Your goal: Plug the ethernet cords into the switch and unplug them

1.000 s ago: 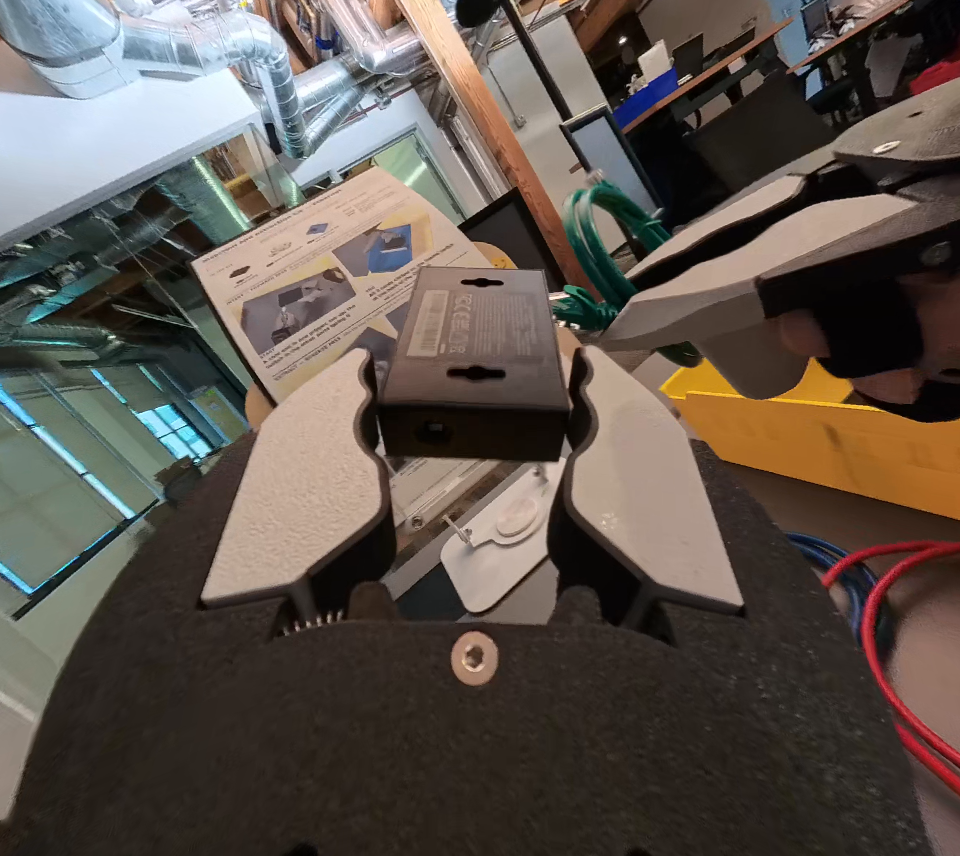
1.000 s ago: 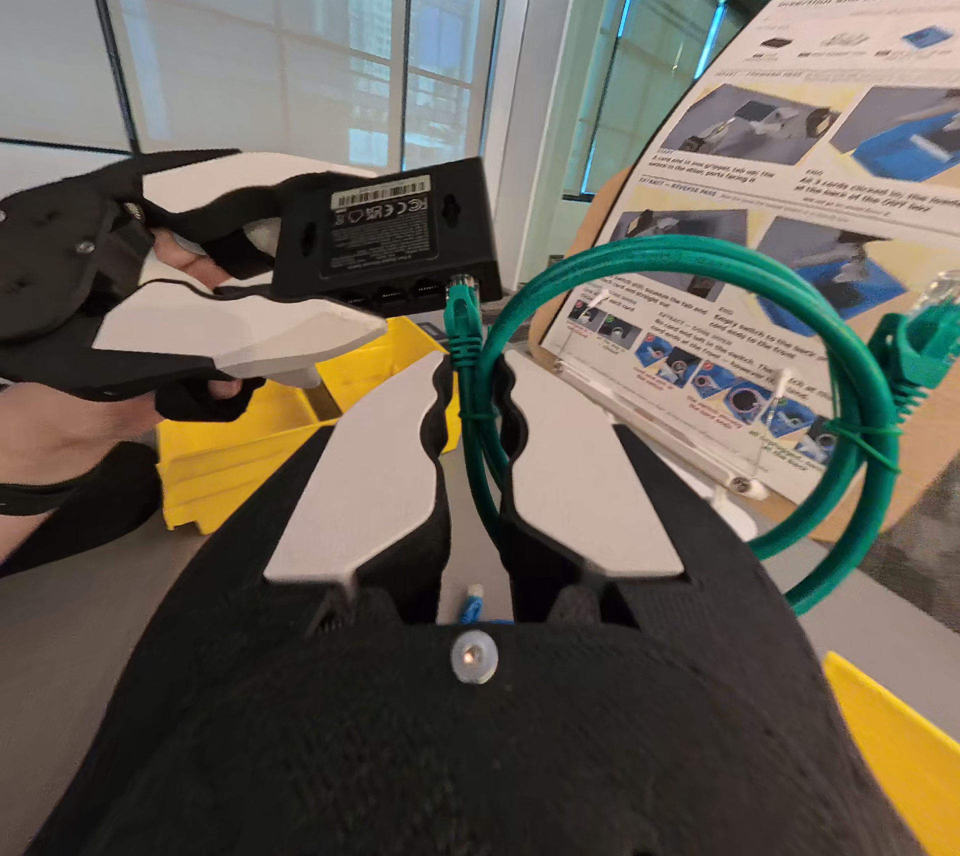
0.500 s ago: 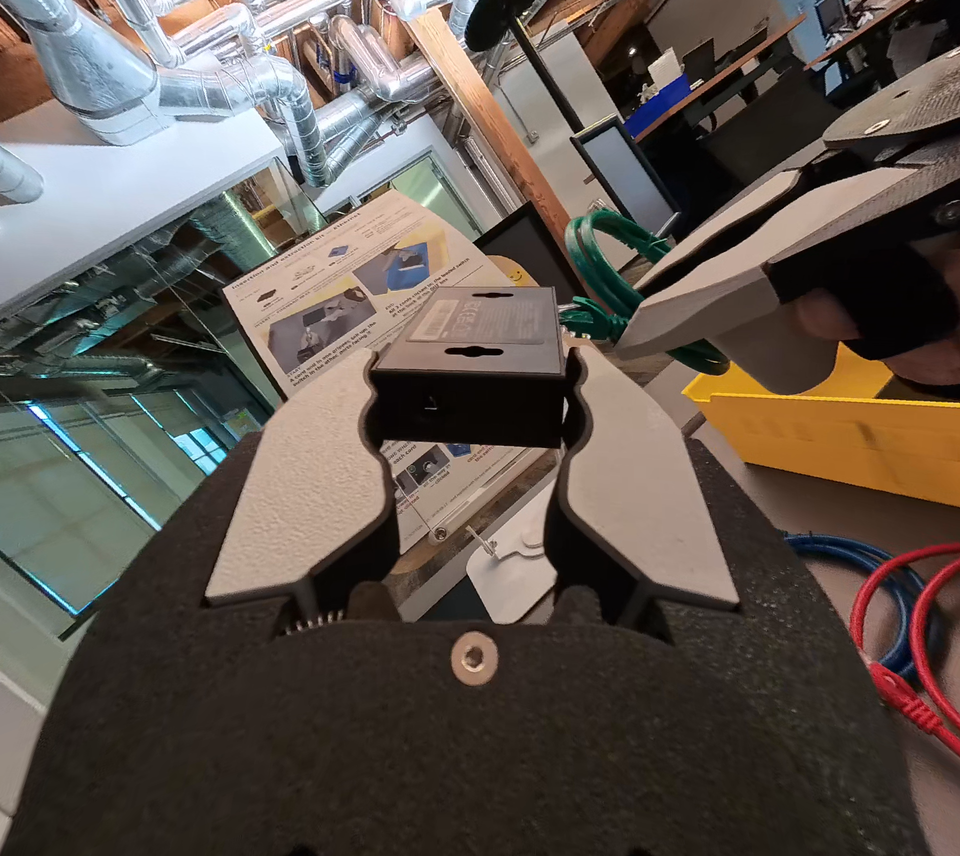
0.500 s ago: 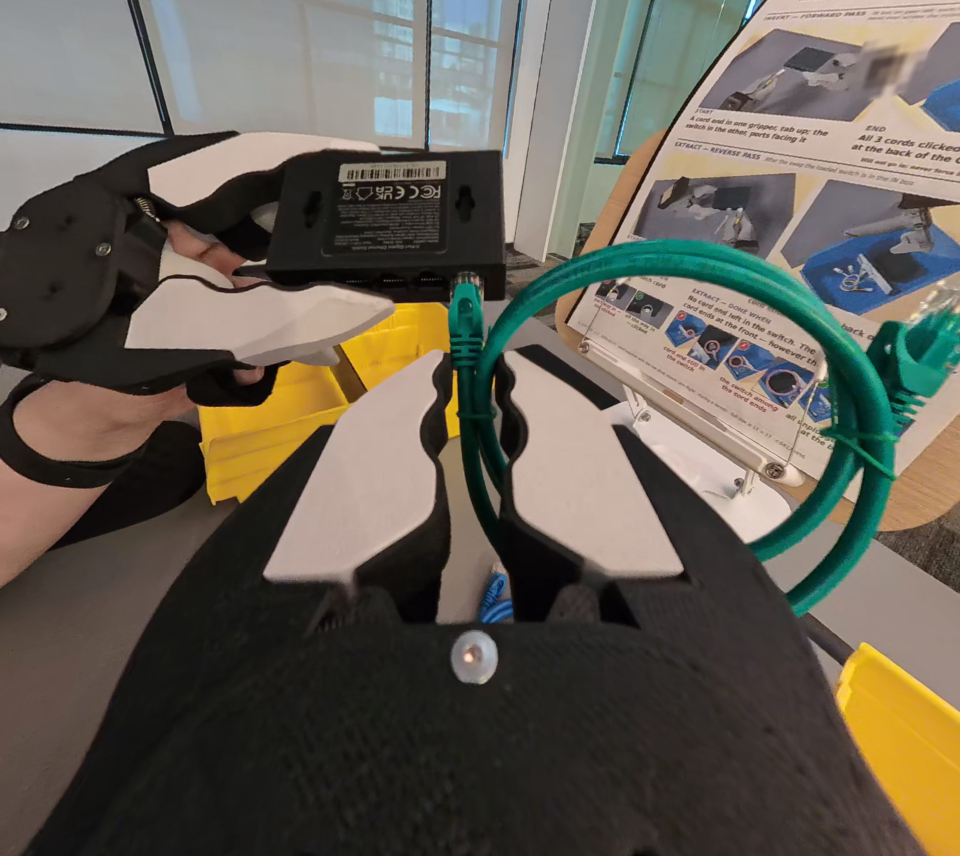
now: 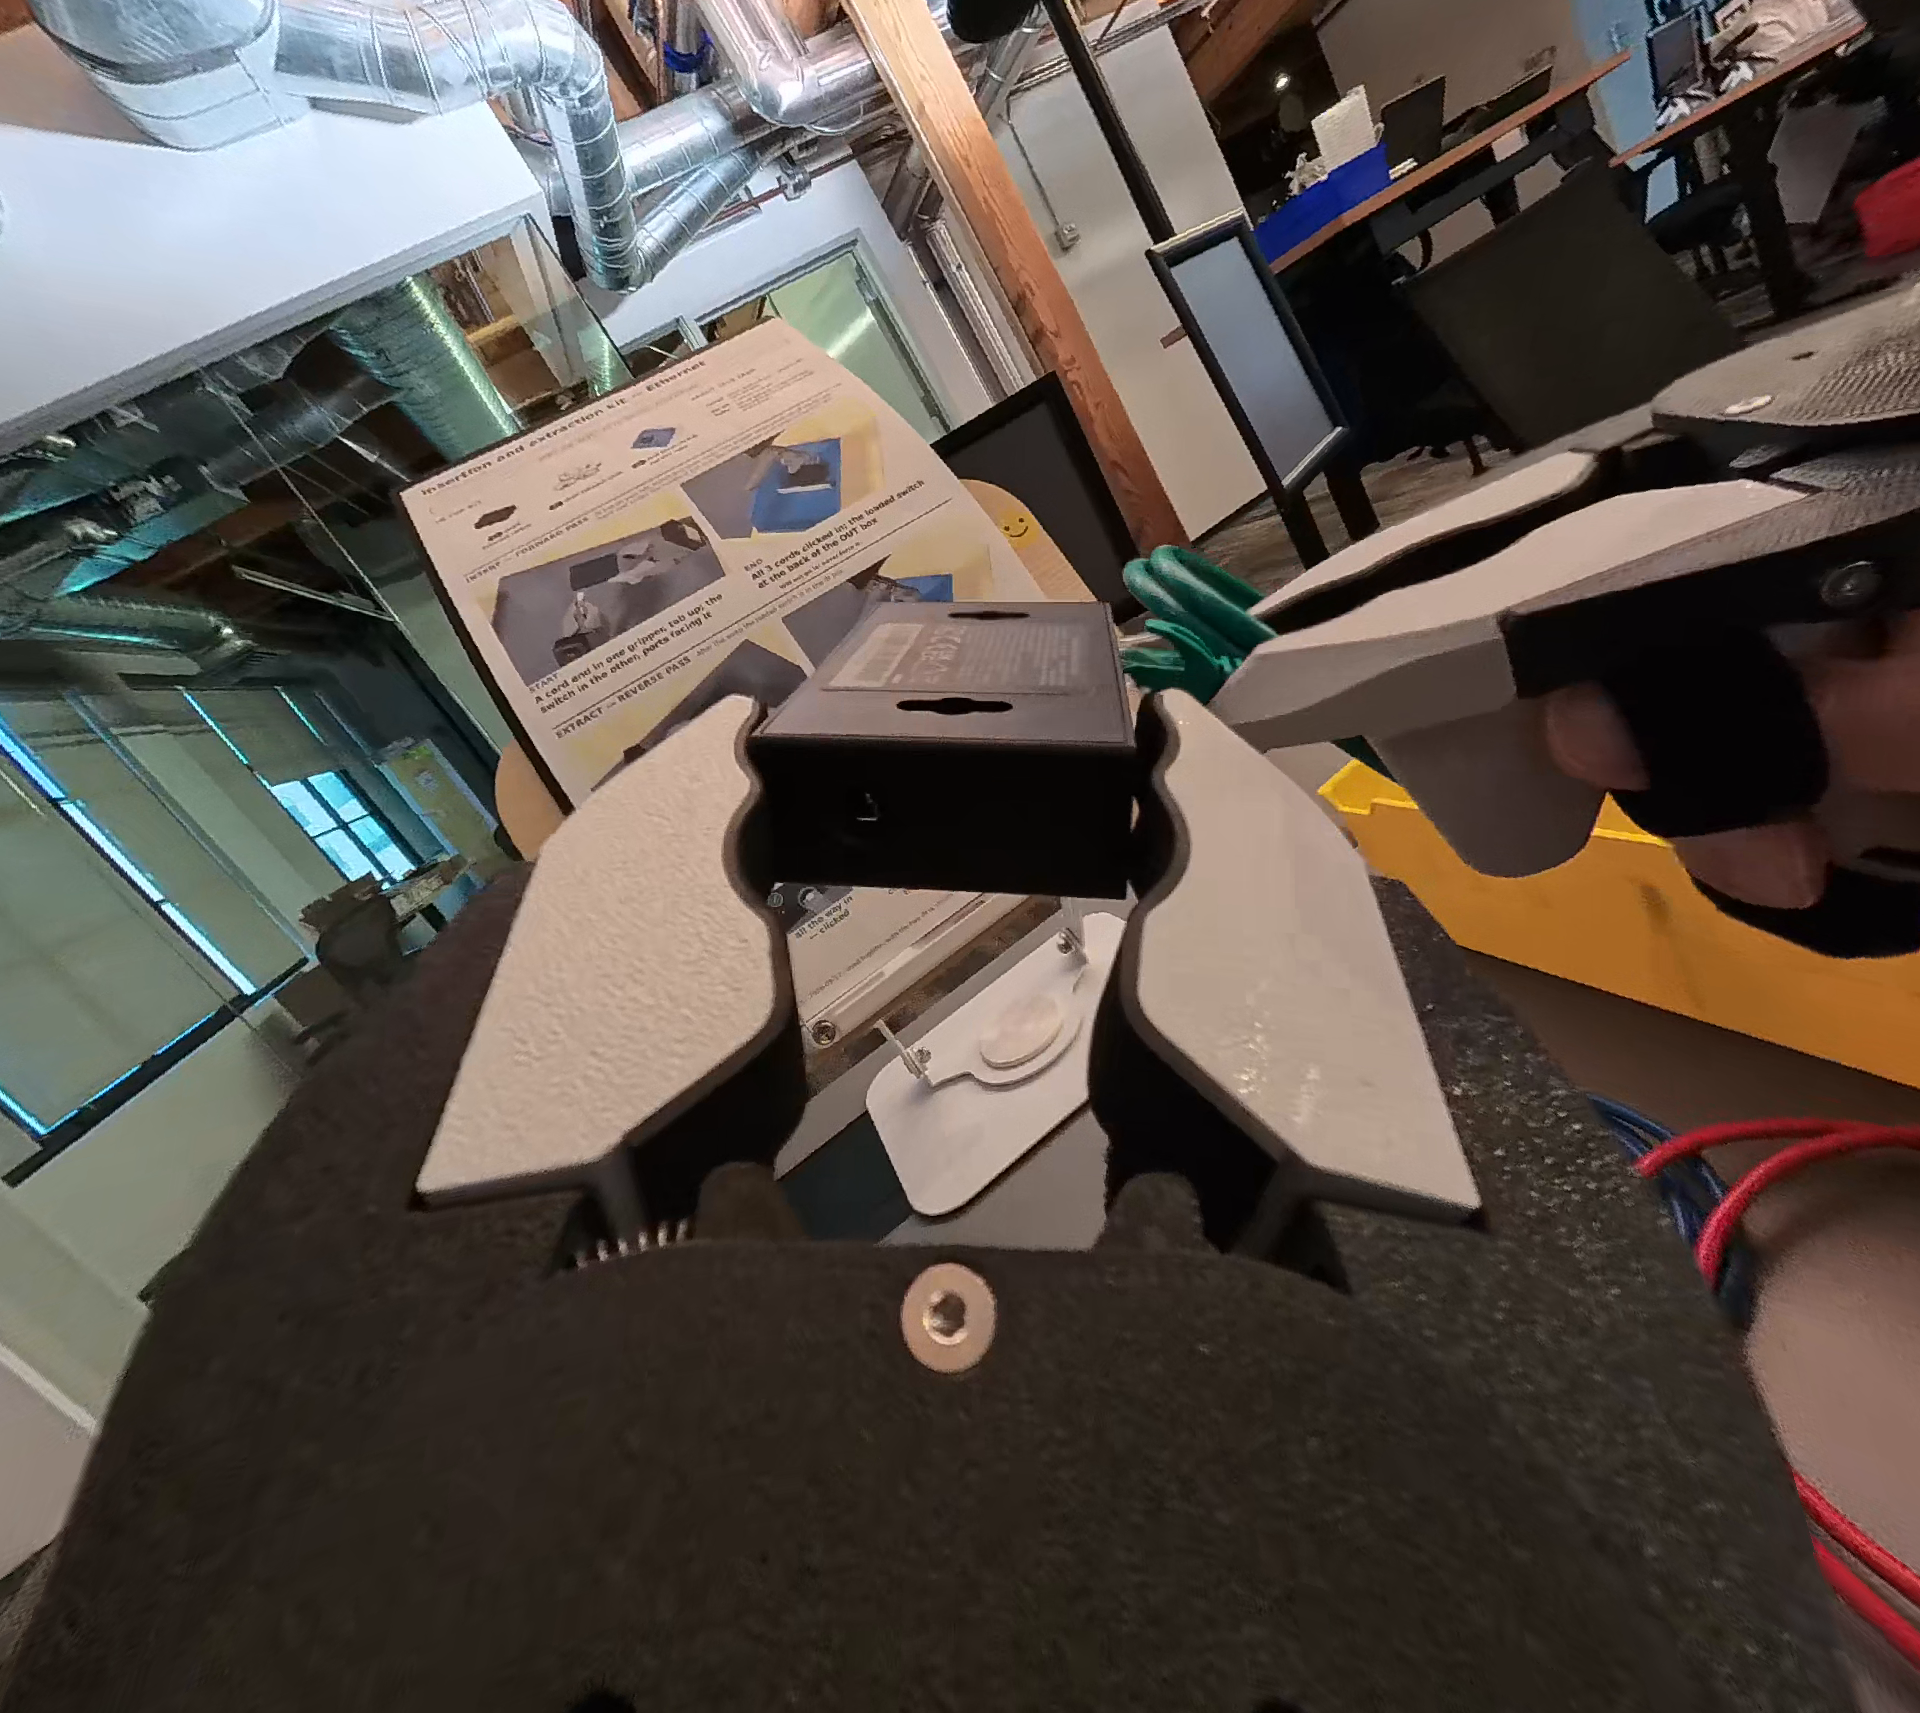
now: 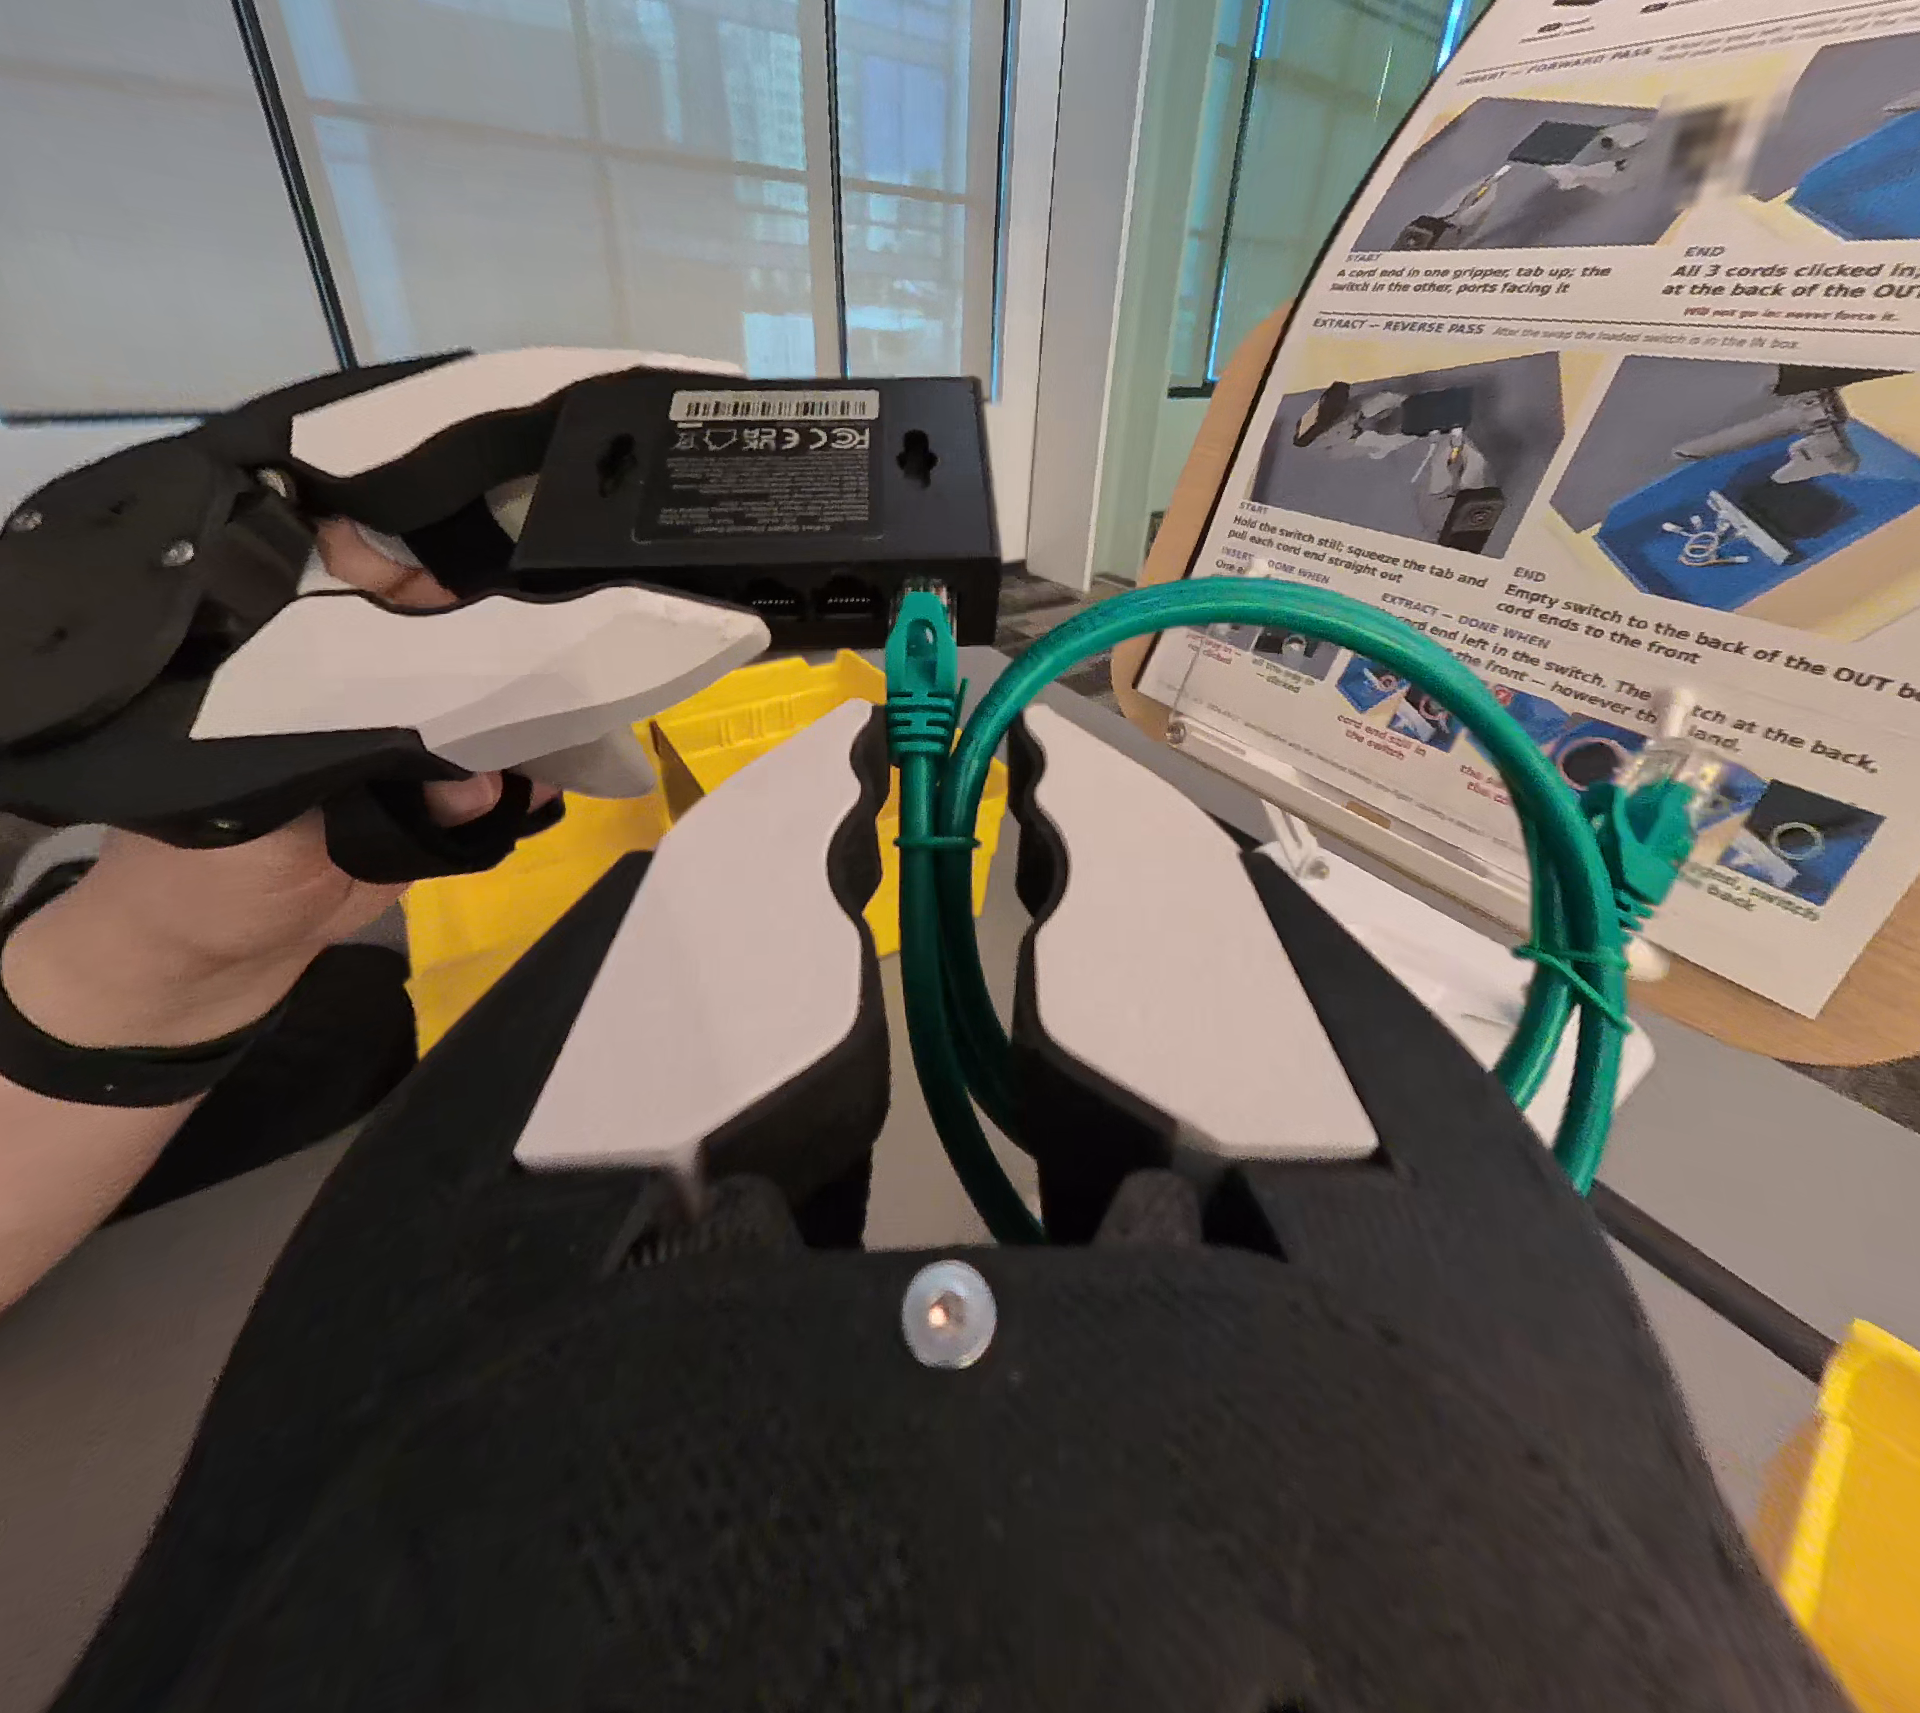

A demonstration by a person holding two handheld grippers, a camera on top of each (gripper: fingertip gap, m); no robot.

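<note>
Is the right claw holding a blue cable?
No, the right claw is holding a green cable, its plug at the black switch.

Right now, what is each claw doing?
Left claw: closed on the black switch.
Right claw: closed on the green cord, its plug at a port.

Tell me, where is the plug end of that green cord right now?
In the right wrist view, the green ethernet cord's plug sits centre frame, just past the right claw, its tip at the rightmost port of the black plastic switch clamped by the left claw.
</note>
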